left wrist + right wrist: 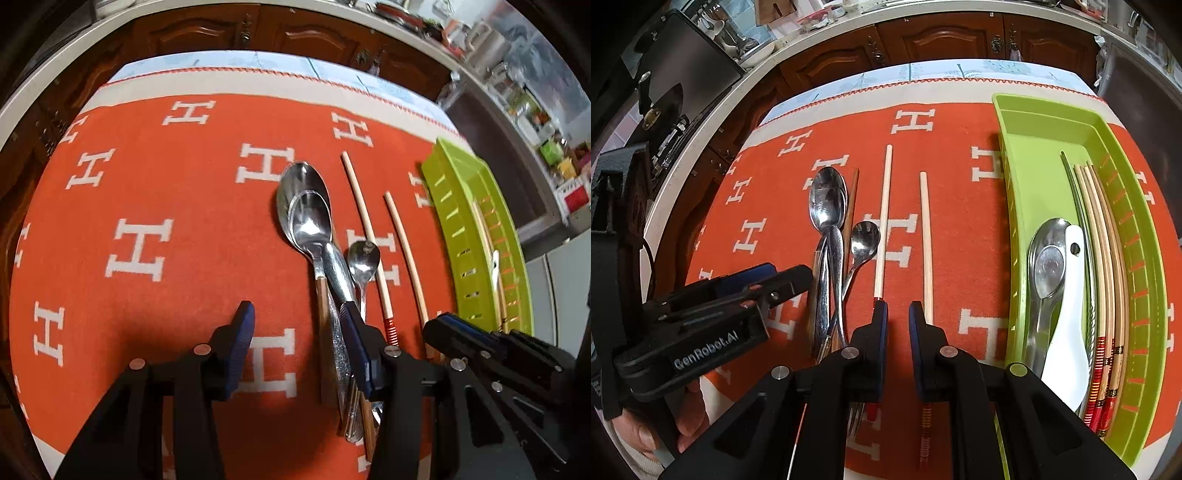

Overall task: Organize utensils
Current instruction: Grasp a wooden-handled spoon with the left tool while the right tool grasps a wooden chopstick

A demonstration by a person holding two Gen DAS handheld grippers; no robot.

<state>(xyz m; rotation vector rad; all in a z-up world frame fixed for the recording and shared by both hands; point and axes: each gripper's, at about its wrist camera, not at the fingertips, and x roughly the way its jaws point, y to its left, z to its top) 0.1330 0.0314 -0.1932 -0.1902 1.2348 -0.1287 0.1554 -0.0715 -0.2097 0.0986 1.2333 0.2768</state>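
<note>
On the orange H-patterned cloth lie two stacked large steel spoons (306, 210) (827, 203), a small spoon (364, 258) (864, 240) and two loose pale chopsticks (364, 221) (884, 221), (406, 258) (925, 240). My left gripper (299, 332) (783, 273) stands half open low over bare cloth. Its right finger (354, 339) rests against the spoon handles, and nothing sits between the pads. My right gripper (898, 321) (461, 332) hovers between the two chopsticks, its jaws a narrow gap apart and empty. Both chopstick ends run under its fingers.
A green slotted tray (1012, 184) (443, 206) at the right holds steel spoons (1047, 258), a white ceramic spoon (1067, 314) and several chopsticks (1104, 258). Fork tines (855, 417) show beneath my right gripper. Dark wooden cabinets (942, 40) stand beyond the table's far edge.
</note>
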